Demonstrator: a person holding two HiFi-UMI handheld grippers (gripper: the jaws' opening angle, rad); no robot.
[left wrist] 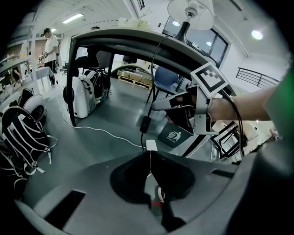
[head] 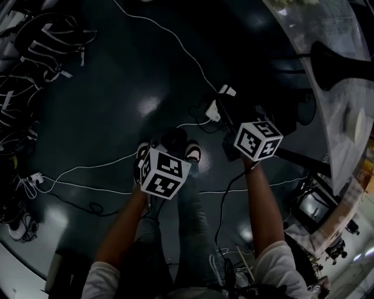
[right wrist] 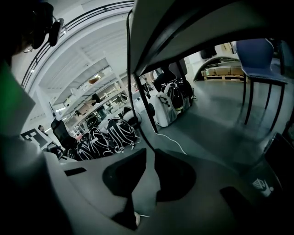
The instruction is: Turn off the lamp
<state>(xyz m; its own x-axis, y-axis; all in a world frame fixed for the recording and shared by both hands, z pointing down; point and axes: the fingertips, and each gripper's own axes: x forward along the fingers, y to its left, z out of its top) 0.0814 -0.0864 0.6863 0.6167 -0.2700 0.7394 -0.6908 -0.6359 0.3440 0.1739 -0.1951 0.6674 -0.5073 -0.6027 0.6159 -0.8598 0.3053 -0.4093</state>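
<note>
lt: dim, underexp | glare on floor (head: 148, 106) | fisheye edges, dark vignette

The floor (head: 117, 117) looks smooth and glossy, the lampshade (left wrist: 190, 11) matt.

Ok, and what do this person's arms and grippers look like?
The left gripper and right gripper have grey moulded bodies with black jaws; each carries a white cube printed with black square markers. A black cable trails from the right one. The arms are bare below short pale sleeves.
</note>
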